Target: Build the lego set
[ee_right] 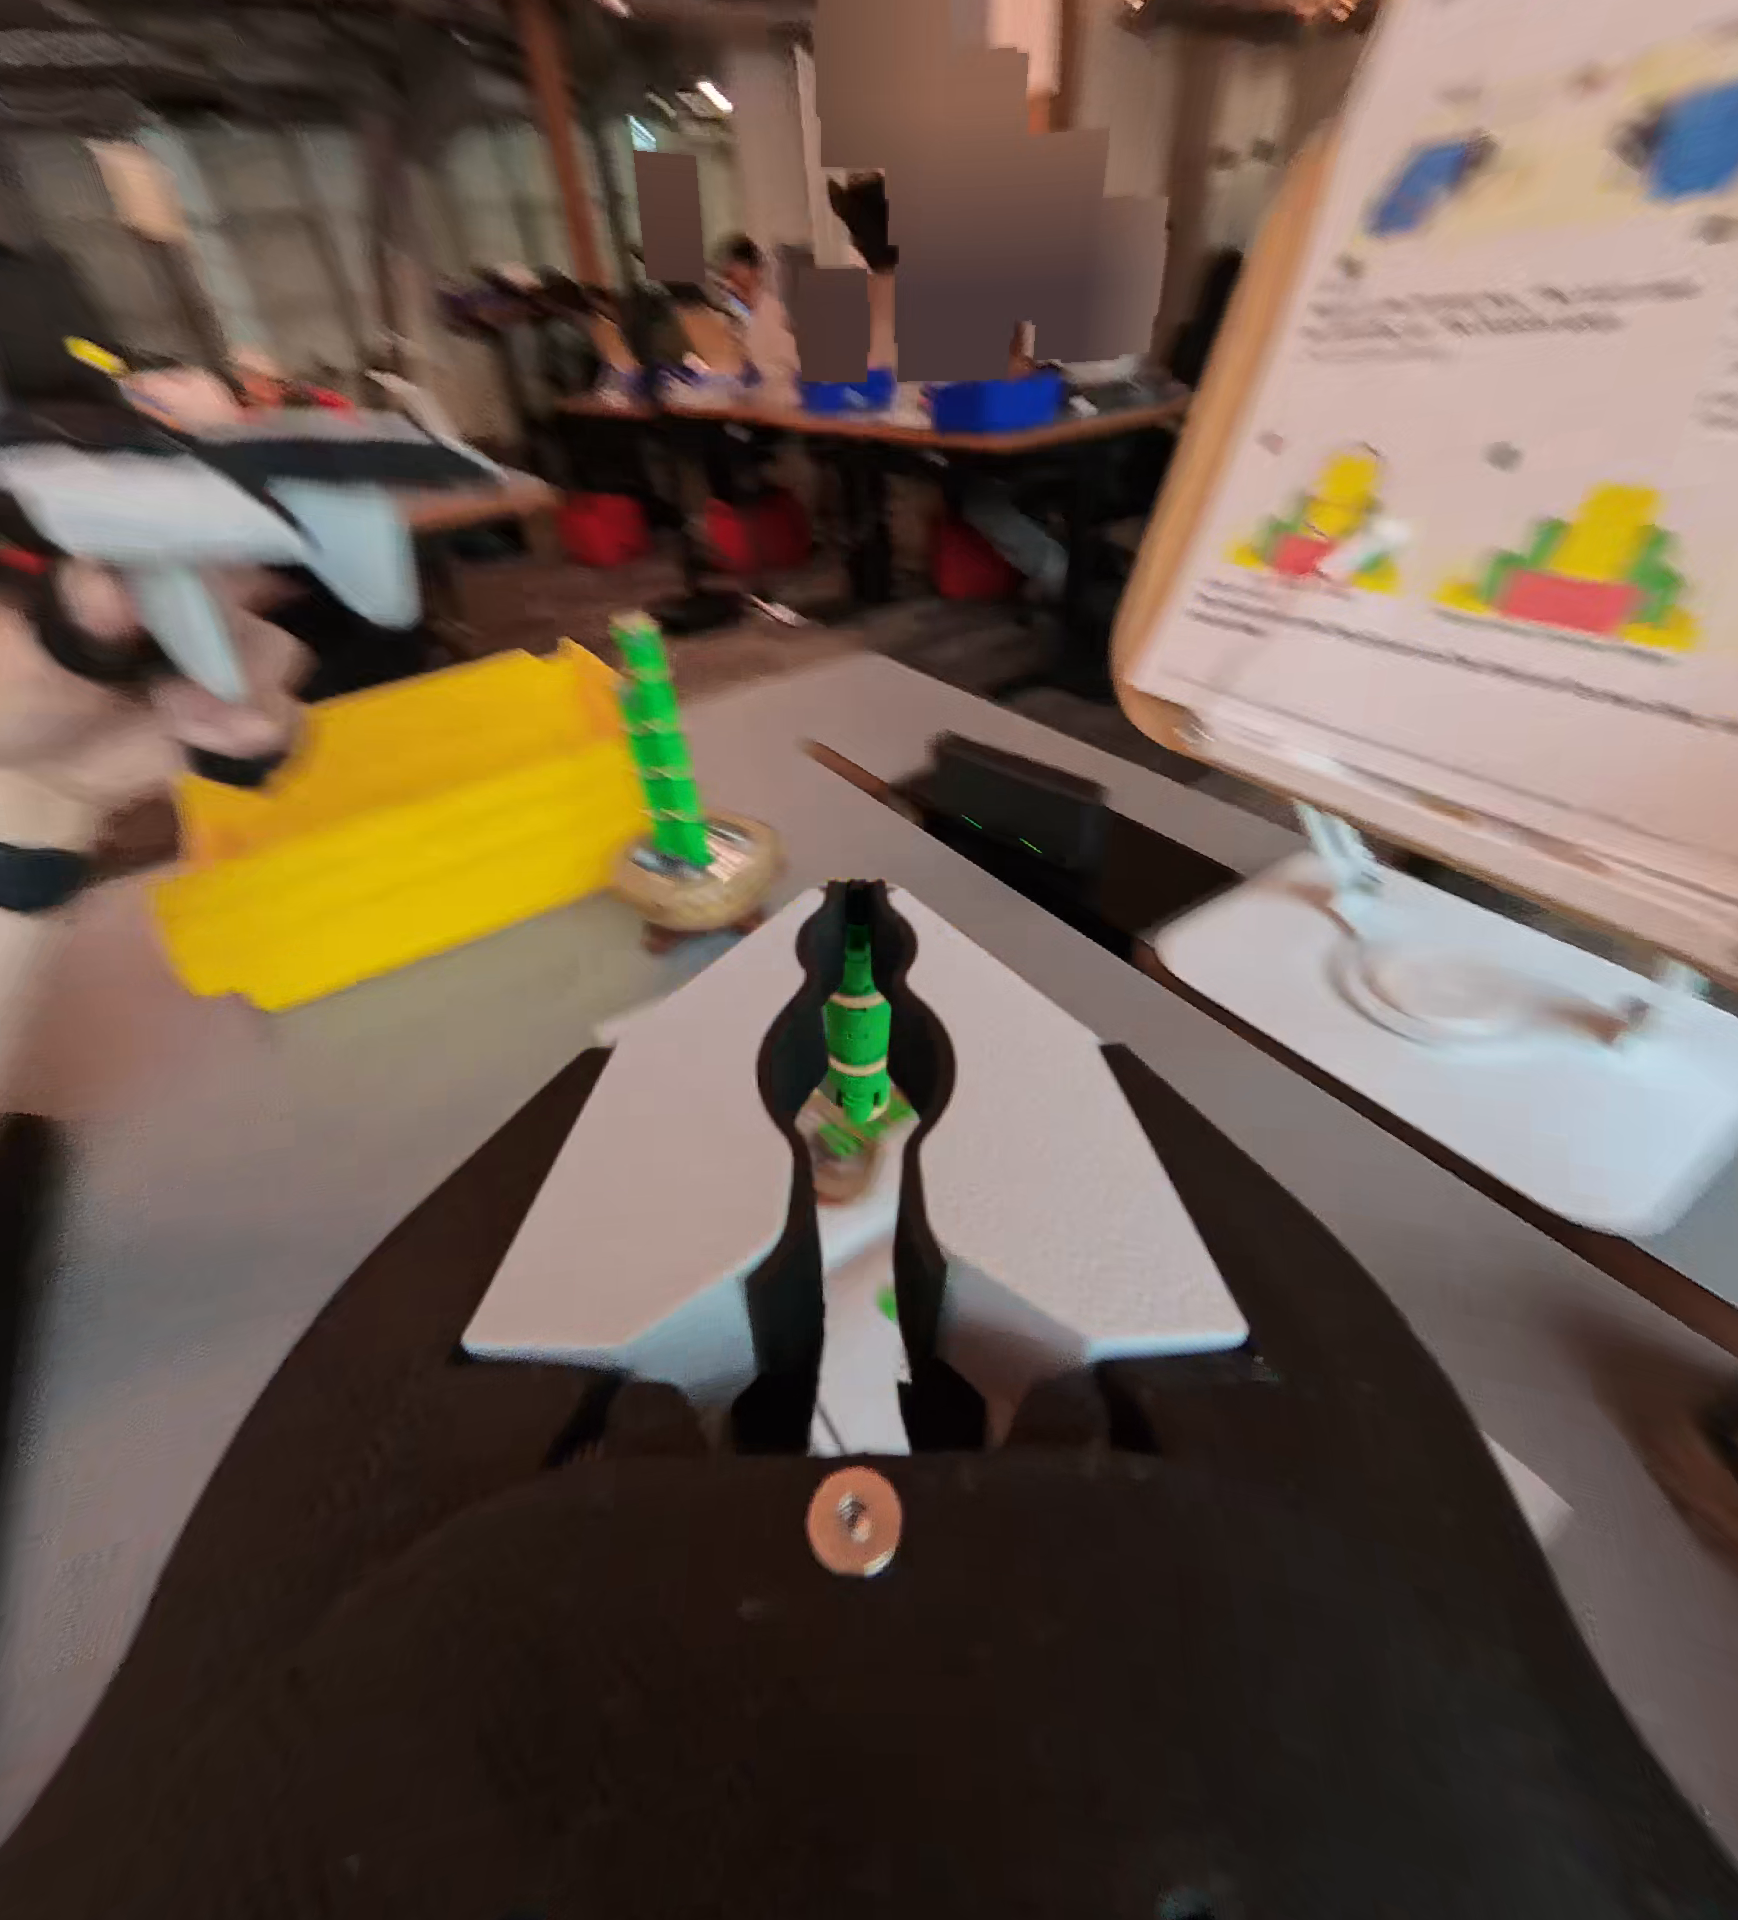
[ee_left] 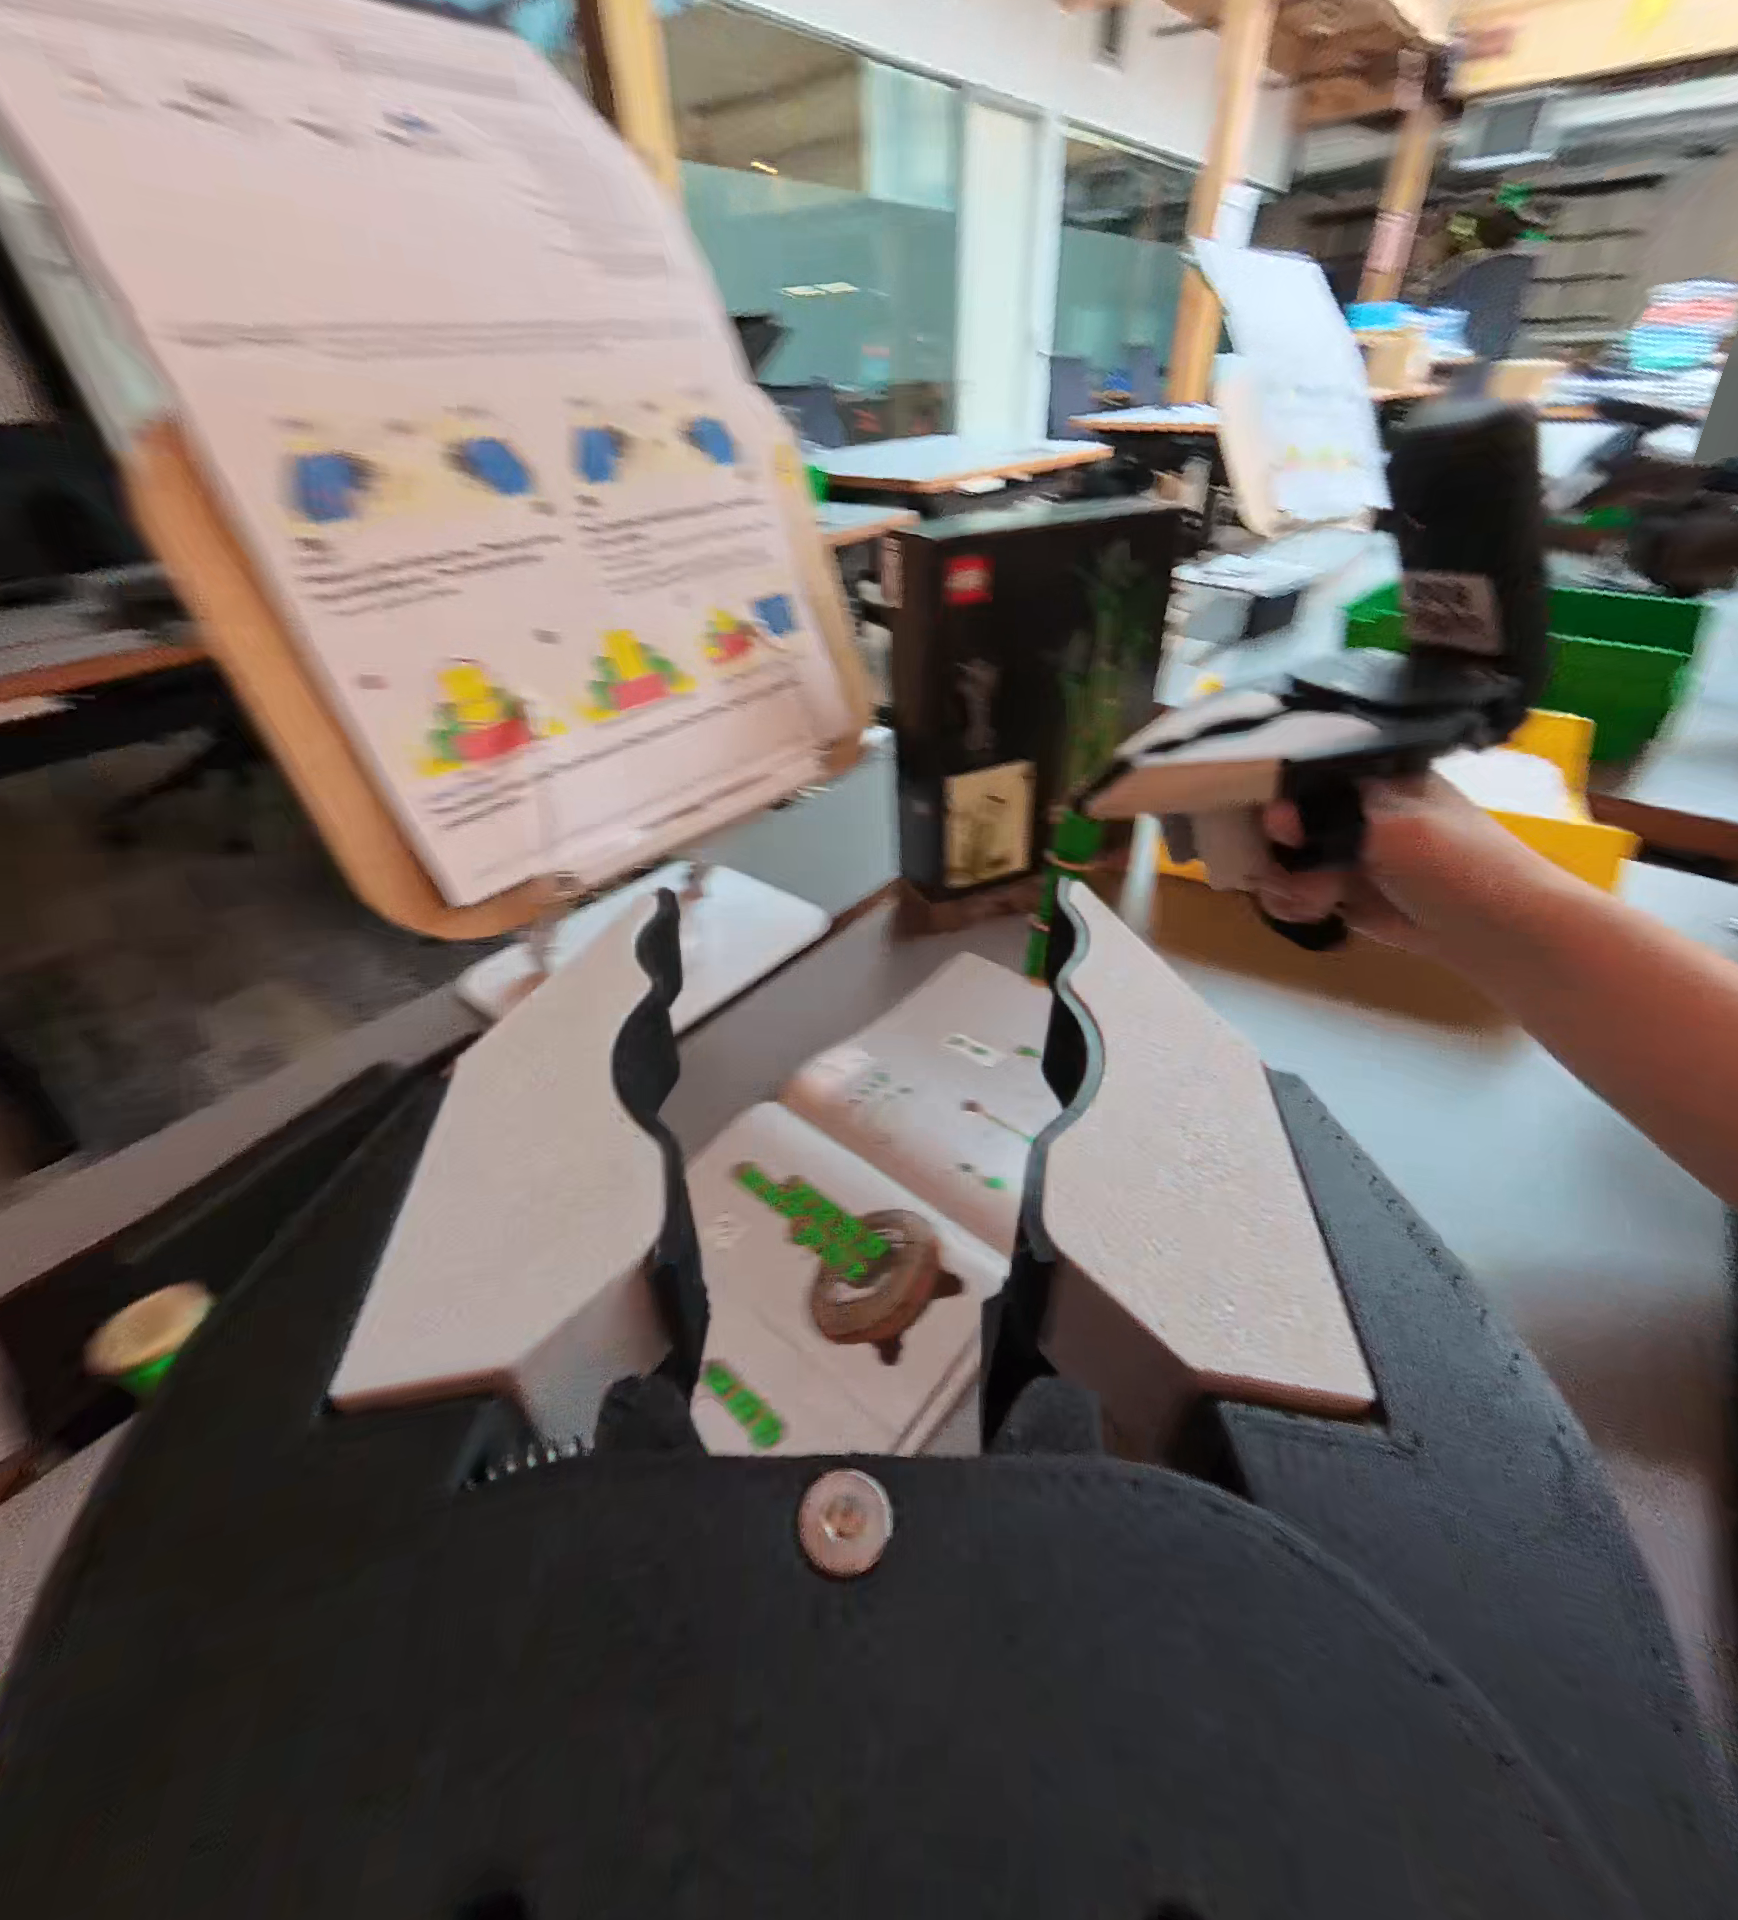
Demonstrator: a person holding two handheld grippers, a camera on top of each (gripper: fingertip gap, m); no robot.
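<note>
My left gripper [ee_left: 860, 930] is open and empty, held above an open instruction booklet [ee_left: 844, 1278] that lies on the table. My right gripper [ee_right: 854, 899] is shut on a thin green bamboo-like stalk [ee_right: 854, 1023], which shows in the gap between its fingers. In the left wrist view a hand holds the right gripper [ee_left: 1088, 800] on the right, with a green stalk [ee_left: 1057, 883] just under its tips. A second green stalk [ee_right: 659, 727] stands upright on a round tan base [ee_right: 704, 883] beyond my right gripper. The left gripper [ee_right: 366, 582] shows blurred at the left there.
A tilted wooden stand with printed instruction sheets [ee_left: 449, 468] [ee_right: 1530, 436] rises over the table on a white foot [ee_right: 1467, 1081]. A yellow bin [ee_right: 397, 821], a black set box [ee_left: 1000, 707] and a green bin [ee_left: 1613, 665] stand behind. A small tan and green piece [ee_left: 148, 1340] lies at the left. My hands' fingertips stand some 15 cm from each other.
</note>
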